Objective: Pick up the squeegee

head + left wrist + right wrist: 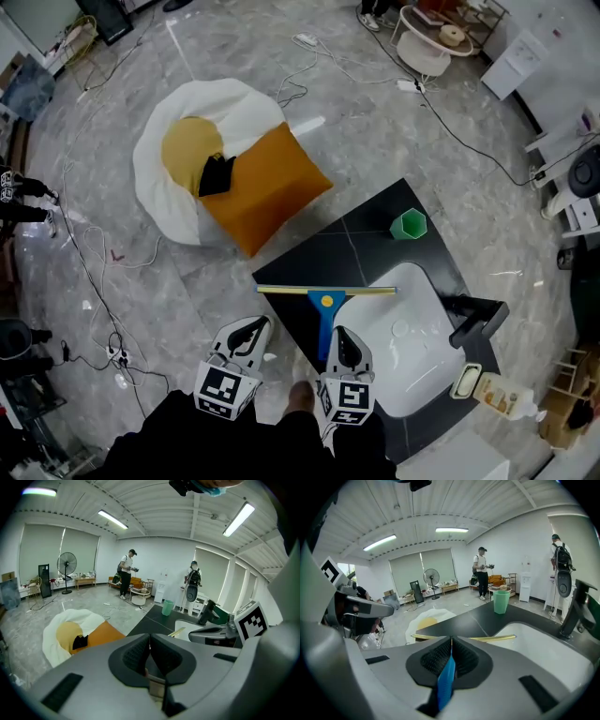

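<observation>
The squeegee (325, 305) lies flat on the black counter (375, 211), its yellow blade (326, 292) across the far end and its blue handle pointing toward me. My right gripper (340, 333) hovers over the near end of that handle, jaws shut. In the right gripper view a blue sliver of the handle (446, 681) shows through the slit under the shut pads of the right gripper (451, 641), with the blade (492, 639) lying crosswise beyond. My left gripper (251, 328) hangs beside the counter's near corner over the floor, the left gripper (150, 637) shut and empty.
A white sink (433, 309) with a black faucet (478, 317) sits right of the squeegee. A green cup (409, 225) stands at the counter's far corner and a soap bottle (504, 395) at the right. A white beanbag (169, 202) with an orange cushion (267, 187) lies on the floor.
</observation>
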Demonstrator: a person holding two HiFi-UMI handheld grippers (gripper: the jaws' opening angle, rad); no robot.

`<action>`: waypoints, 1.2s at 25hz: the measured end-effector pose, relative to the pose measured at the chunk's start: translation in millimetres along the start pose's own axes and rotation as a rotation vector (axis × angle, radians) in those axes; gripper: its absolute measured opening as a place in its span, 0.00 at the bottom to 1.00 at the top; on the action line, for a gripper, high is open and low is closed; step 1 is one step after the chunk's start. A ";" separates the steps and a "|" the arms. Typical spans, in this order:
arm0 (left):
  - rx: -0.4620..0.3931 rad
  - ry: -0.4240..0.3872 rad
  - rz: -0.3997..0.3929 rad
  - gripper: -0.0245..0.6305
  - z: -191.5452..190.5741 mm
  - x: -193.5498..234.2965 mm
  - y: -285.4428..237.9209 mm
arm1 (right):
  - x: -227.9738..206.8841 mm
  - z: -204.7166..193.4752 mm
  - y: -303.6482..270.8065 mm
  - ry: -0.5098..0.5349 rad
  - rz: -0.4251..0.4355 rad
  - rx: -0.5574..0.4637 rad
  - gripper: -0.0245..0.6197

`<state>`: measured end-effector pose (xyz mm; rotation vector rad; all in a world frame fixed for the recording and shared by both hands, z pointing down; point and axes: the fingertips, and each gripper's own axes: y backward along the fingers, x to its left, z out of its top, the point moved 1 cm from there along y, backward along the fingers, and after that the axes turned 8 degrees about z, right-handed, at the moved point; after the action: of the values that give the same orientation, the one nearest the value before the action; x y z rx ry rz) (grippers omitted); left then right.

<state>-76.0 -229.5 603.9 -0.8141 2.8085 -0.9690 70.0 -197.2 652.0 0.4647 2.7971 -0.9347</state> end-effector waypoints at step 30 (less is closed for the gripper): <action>0.062 0.080 0.023 0.07 -24.7 30.6 -26.0 | -10.0 -58.6 -68.7 -0.041 -0.038 0.271 0.37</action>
<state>-95.7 -248.4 642.4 -0.7510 2.8312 -1.1030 53.3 -216.0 739.3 0.4216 2.6613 -1.3241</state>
